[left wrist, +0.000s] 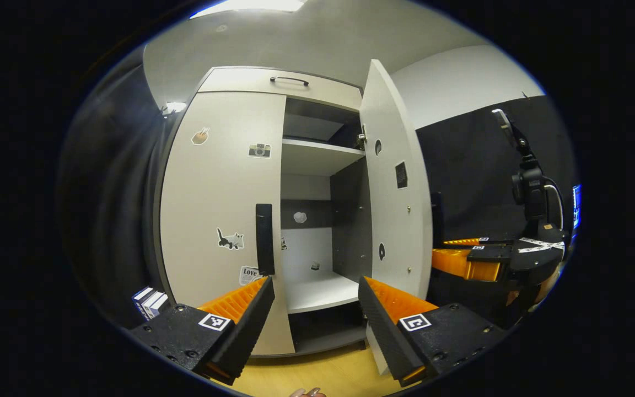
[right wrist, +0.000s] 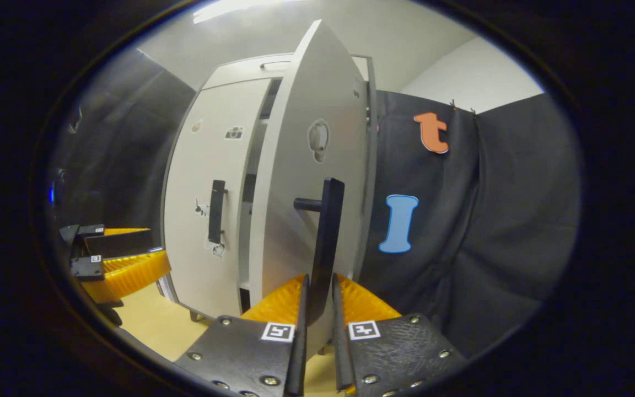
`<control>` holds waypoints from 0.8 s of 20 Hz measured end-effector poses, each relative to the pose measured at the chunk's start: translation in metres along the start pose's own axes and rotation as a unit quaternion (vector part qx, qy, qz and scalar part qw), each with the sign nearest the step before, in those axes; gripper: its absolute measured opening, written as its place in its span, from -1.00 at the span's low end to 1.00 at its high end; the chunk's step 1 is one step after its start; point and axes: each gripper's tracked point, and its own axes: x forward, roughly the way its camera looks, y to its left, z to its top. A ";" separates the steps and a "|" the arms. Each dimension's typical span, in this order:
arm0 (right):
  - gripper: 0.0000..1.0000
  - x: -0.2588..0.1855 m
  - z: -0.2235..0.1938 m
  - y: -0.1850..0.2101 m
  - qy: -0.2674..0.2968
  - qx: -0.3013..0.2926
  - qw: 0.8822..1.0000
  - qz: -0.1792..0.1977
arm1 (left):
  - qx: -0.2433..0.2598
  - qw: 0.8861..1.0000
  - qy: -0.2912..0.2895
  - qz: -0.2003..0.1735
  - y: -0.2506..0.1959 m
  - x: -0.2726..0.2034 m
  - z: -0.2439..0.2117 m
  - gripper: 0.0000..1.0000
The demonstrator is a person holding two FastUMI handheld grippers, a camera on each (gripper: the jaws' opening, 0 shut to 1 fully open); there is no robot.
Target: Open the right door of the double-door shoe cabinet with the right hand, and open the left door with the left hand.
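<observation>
The white shoe cabinet's left door (left wrist: 213,209) is closed, with stickers on it and a black vertical handle (left wrist: 264,238). My left gripper (left wrist: 315,295) is open in front of the cabinet, its left fingertip just below that handle and nothing between its fingers. The right door (left wrist: 394,182) stands swung out, showing the shelves (left wrist: 317,157). In the right gripper view this door (right wrist: 306,182) is nearly edge-on, and my right gripper (right wrist: 317,295) is shut on its black handle bar (right wrist: 326,237). The left gripper (right wrist: 119,264) shows at the left, short of the left door's handle (right wrist: 216,211).
A top drawer with a curved handle (left wrist: 289,80) sits above the doors. Small boxes (left wrist: 149,302) lie on the floor left of the cabinet. A camera on a stand (left wrist: 527,182) is at the right. Black cloth (right wrist: 488,220) hangs right of the open door. The floor (left wrist: 323,369) is light wood.
</observation>
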 end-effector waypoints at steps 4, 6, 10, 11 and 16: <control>-0.58 -0.007 -0.004 -0.032 0.001 0.009 1.000 -0.029 | -0.012 1.000 -0.002 0.003 -0.006 0.005 0.001 0.90; -0.87 -0.018 -0.002 -0.054 -0.003 0.021 0.998 -0.052 | -0.018 1.000 -0.006 0.005 -0.007 0.006 0.002 0.90; -0.93 -0.007 -0.009 -0.079 -0.004 0.045 0.997 -0.068 | -0.024 1.000 -0.013 0.010 -0.007 0.012 0.006 0.91; -0.93 -0.008 -0.009 -0.078 -0.004 0.049 0.997 -0.059 | -0.025 1.000 -0.014 0.012 -0.006 0.013 0.007 0.91; -0.93 -0.007 -0.009 -0.077 -0.001 0.036 0.998 -0.057 | -0.021 0.999 -0.020 0.032 0.010 0.028 0.010 0.90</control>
